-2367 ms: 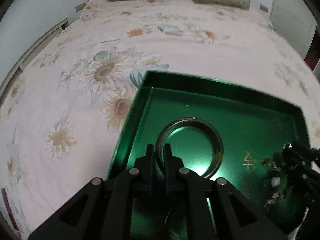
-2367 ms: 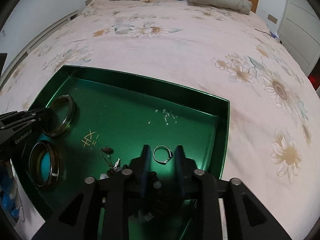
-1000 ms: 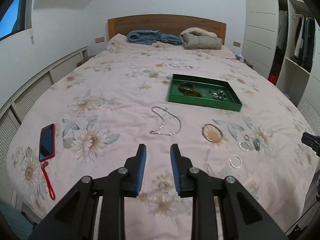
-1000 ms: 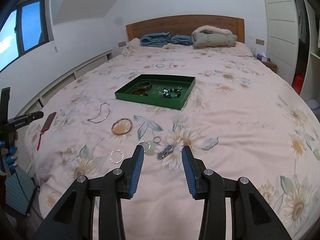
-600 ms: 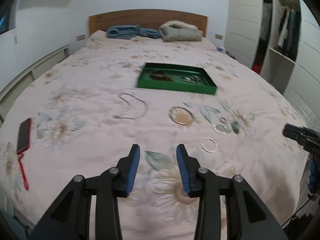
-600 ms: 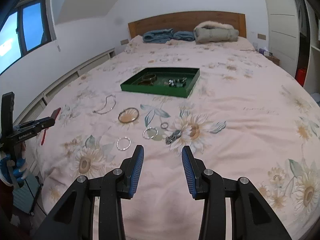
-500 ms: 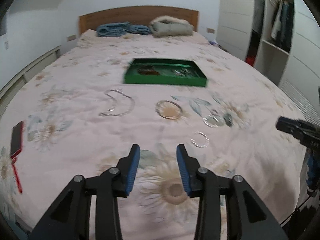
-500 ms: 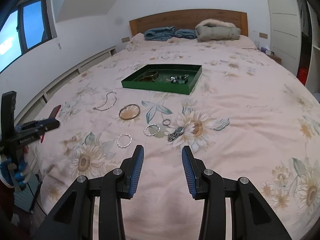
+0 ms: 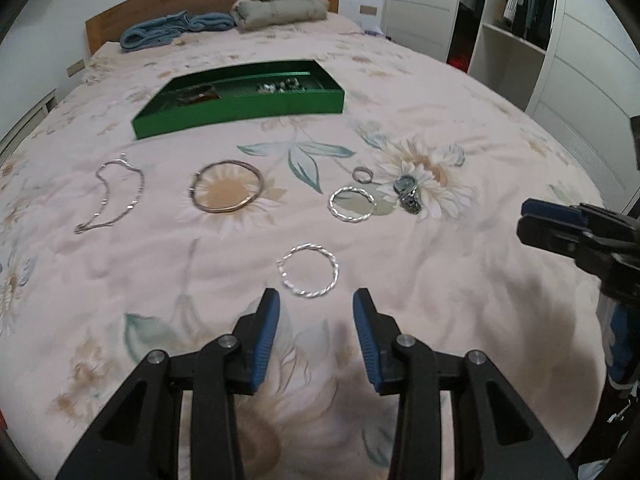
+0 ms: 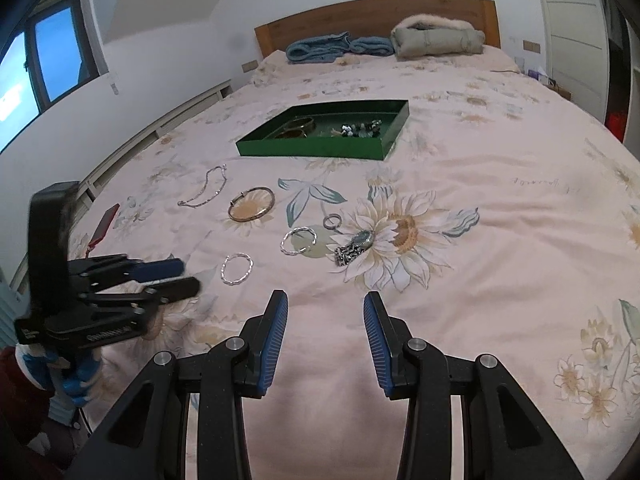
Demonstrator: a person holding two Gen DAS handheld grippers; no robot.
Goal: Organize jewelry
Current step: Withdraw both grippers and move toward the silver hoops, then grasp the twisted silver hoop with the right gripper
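Now lower and nearer the bed than half a second ago, left claw spread open just short of twisted silver bangle on floral bedspread. Right claw likewise open, holding nothing, above bare quilt. Beyond: second twisted bangle, small ring, wristwatch, gold bangle, silver chain, rectangular green tray with jewelry inside.

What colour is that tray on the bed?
Dark green; the tray shows best in the right wrist view.
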